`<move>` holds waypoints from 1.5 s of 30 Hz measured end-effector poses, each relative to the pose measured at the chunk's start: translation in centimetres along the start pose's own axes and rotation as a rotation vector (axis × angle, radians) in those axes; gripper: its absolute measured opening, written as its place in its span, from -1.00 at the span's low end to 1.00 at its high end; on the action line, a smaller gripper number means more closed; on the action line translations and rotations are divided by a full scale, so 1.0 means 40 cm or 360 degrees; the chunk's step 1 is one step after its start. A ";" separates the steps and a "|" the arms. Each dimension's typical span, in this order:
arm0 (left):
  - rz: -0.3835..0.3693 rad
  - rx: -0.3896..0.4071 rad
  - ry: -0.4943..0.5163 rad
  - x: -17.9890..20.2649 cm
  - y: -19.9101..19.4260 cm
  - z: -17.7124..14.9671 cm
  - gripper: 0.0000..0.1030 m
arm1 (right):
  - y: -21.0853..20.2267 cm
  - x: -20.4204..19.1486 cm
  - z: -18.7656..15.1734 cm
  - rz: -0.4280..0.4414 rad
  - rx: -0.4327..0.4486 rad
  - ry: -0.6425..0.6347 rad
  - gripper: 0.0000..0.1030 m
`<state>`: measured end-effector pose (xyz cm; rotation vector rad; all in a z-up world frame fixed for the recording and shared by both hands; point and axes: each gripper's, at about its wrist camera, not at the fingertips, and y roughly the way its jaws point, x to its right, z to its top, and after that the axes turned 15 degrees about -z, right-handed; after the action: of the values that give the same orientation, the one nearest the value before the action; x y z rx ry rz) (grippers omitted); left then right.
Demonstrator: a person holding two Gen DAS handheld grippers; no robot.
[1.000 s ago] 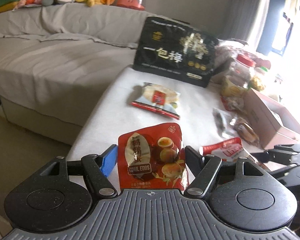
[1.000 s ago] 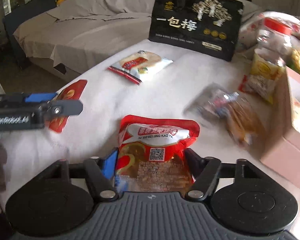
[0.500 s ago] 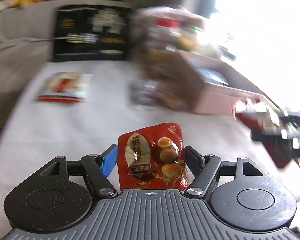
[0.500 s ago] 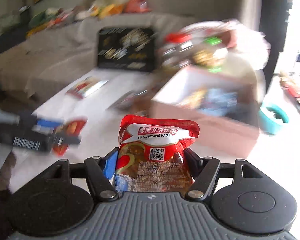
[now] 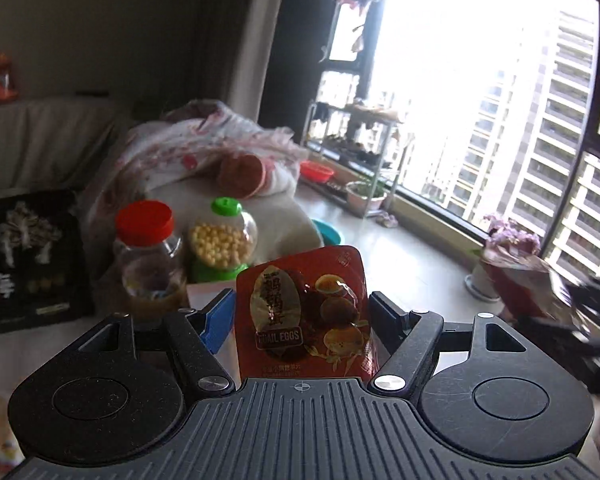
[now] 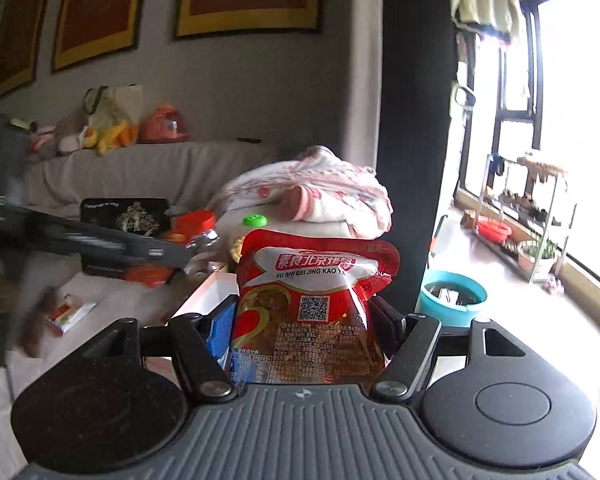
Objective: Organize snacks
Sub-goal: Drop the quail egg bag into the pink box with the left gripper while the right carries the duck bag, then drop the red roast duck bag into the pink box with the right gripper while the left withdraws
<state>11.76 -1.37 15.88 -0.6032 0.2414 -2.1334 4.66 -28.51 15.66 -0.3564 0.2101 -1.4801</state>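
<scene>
My left gripper [image 5: 302, 312] is shut on a red quail eggs packet [image 5: 306, 312] and holds it upright in the air. My right gripper [image 6: 304, 316] is shut on a red Su Shi Bei Jing Kao Ya pouch [image 6: 312, 304], also raised. The right gripper shows blurred at the right edge of the left wrist view [image 5: 580, 320], its pouch [image 5: 520, 284] with it. The left gripper shows blurred at the left of the right wrist view [image 6: 100, 244]. A corner of the pale box [image 6: 212, 292] lies just beyond the right gripper's fingers.
A red-lid jar [image 5: 150, 256] and a green-lid jar of yellow balls [image 5: 222, 240] stand past the left gripper. A black plum bag [image 5: 24, 264] leans at left. A rice-cracker packet [image 6: 68, 312] lies on the white table. A folded blanket [image 6: 312, 192] sits behind. A teal basin [image 6: 452, 296] is on the floor.
Both grippers have lifted and swung right with their packets, from facing the table and sofa to facing the jars, the blanket and the window. Both grips are unchanged.
</scene>
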 end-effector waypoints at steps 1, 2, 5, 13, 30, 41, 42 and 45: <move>0.0006 -0.0034 -0.0052 -0.019 0.051 0.009 0.51 | 0.015 0.005 -0.001 -0.0001 -0.0020 0.0009 0.34; -0.0012 -0.0064 -0.0098 -0.038 0.093 0.015 0.51 | 0.031 0.009 -0.002 -0.0004 -0.0040 0.0015 0.34; -0.0050 -0.0167 -0.0132 -0.083 0.214 0.017 0.54 | 0.068 0.017 -0.012 -0.0019 -0.0103 0.0040 0.34; 0.0106 -0.0129 -0.0293 -0.215 0.241 -0.015 0.53 | 0.147 0.028 -0.029 -0.0011 -0.0211 0.0110 0.34; 0.0087 0.0142 -0.0359 -0.255 -0.042 -0.052 0.49 | 0.472 -0.086 0.061 0.0039 -0.0571 0.0160 0.66; 0.0208 0.0161 -0.0583 -0.323 -0.222 -0.252 0.49 | 0.596 -0.175 0.083 -0.0081 -0.0816 -0.0031 0.70; 0.0218 0.0140 -0.0580 -0.323 -0.239 -0.267 0.49 | 0.591 -0.174 0.087 -0.0054 -0.0820 -0.0019 0.70; 0.0228 0.0119 -0.0594 -0.329 -0.259 -0.309 0.49 | 0.561 -0.182 0.100 -0.0055 -0.0779 -0.0029 0.70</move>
<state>4.71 14.77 4.80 -0.8965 -0.0019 -1.8432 26.36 -19.70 10.77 -0.7688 0.5576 -1.4487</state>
